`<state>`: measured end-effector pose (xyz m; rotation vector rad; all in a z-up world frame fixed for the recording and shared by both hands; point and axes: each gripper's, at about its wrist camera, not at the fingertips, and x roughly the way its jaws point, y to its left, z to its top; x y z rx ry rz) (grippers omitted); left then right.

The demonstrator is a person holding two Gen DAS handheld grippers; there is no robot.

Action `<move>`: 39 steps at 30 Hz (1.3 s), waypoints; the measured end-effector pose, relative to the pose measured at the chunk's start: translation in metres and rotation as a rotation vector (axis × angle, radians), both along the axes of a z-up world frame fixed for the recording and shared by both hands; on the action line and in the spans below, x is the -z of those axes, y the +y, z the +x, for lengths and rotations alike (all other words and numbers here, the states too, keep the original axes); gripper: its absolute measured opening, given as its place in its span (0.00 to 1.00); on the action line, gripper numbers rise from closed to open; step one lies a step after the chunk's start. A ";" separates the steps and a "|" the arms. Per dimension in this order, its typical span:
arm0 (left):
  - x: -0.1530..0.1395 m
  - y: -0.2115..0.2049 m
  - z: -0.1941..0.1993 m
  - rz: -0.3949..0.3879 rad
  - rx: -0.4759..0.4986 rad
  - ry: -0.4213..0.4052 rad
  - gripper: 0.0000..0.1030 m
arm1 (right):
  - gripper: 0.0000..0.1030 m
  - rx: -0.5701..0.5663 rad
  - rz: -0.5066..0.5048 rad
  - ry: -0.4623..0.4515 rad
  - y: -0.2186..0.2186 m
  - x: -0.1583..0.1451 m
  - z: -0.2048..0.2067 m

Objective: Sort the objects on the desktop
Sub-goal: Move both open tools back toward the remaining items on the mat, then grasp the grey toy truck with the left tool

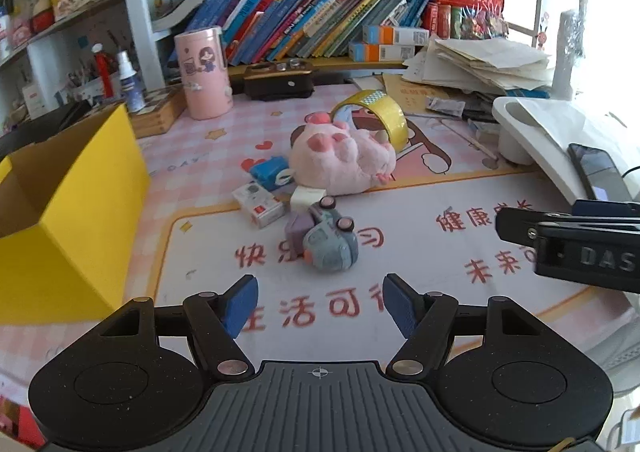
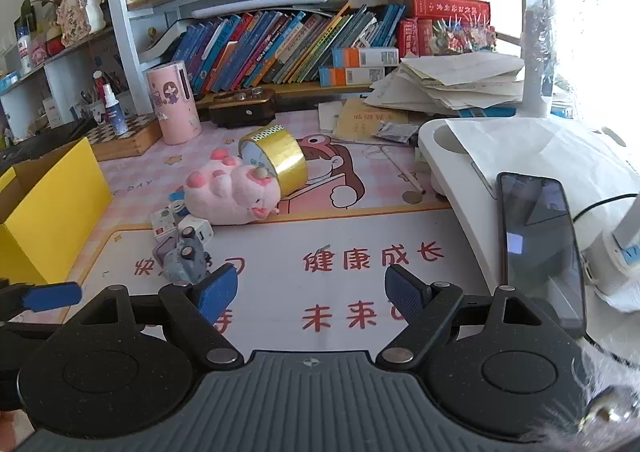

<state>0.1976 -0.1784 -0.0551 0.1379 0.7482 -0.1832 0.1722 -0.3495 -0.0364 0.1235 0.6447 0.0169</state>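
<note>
A pink plush pig point(image 1: 344, 156) point(image 2: 232, 192) lies on its back in the middle of the desk mat, with a roll of gold tape point(image 1: 380, 116) point(image 2: 280, 154) leaning behind it. In front of the pig sit a blue-grey toy car point(image 1: 330, 242) point(image 2: 186, 258), a purple block point(image 1: 298, 230), a white cube point(image 1: 306, 198) point(image 2: 198, 228), a small white box point(image 1: 260, 204) point(image 2: 164, 222) and a blue packet point(image 1: 272, 172). My left gripper point(image 1: 318, 304) stands open just short of the car, nothing between its blue pads. My right gripper point(image 2: 308, 292) is open over bare mat, right of the car.
An open yellow cardboard box point(image 1: 76, 220) point(image 2: 52, 204) stands at the left. A pink cylinder point(image 1: 206, 72), a dark case point(image 1: 278, 80), books and a paper stack point(image 1: 480, 60) line the back. A white stand with a phone point(image 2: 540, 244) is at the right.
</note>
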 end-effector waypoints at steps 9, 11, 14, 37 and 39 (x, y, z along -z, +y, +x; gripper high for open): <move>0.022 -0.009 0.033 -0.049 -0.030 0.013 0.69 | 0.78 -0.016 -0.001 0.006 -0.012 -0.001 0.023; 0.025 -0.013 0.039 -0.025 -0.022 0.010 0.69 | 0.79 -0.016 -0.003 0.005 -0.014 -0.001 0.028; 0.027 -0.016 0.048 -0.021 -0.010 0.007 0.69 | 0.78 -0.006 0.005 0.011 -0.018 0.000 0.037; 0.039 -0.006 0.078 -0.042 -0.046 0.069 0.44 | 0.79 -0.083 0.009 0.056 -0.006 0.012 0.091; 0.026 0.003 0.070 -0.058 -0.068 0.065 0.44 | 0.80 -0.097 0.022 0.060 -0.004 0.014 0.096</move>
